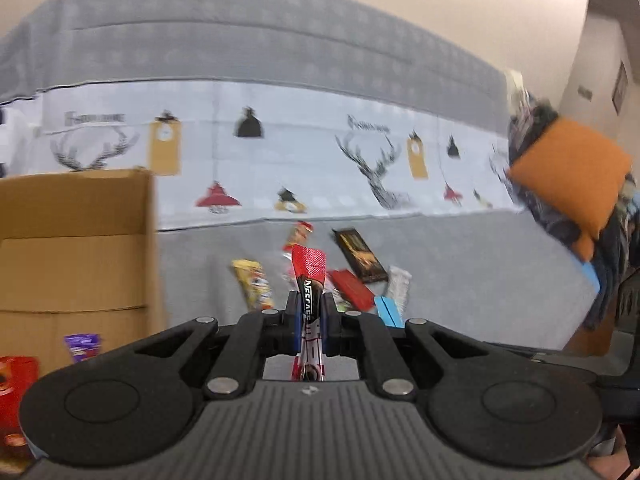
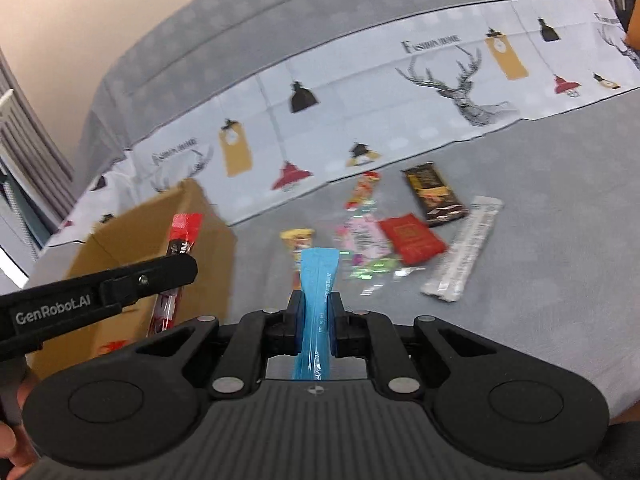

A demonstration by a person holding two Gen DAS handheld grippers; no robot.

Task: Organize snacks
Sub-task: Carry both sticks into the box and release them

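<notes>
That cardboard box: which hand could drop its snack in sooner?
Probably the left. Its tongs hold the red stick right by the cardboard box; the right tongs, gripping the blue stick, are farther off.

Bed (image 2: 540, 240) took up most of both views, grey cover, kinda wrinkled. Pale printed band (image 1: 280, 152) ran across it: deer heads, hanging lamps, tan tags, some lettering. Plain beige wall (image 1: 360, 0) behind bed, light was even and soft. Orange cushion (image 1: 572, 176) sat at bed's right end on dark patterned heap, too blurry to say what. Small dark frame (image 1: 621, 87) hung on side wall. Grey ribbed thing (image 2: 28, 152) at far left, maybe curtain, couldn't tell.
</notes>
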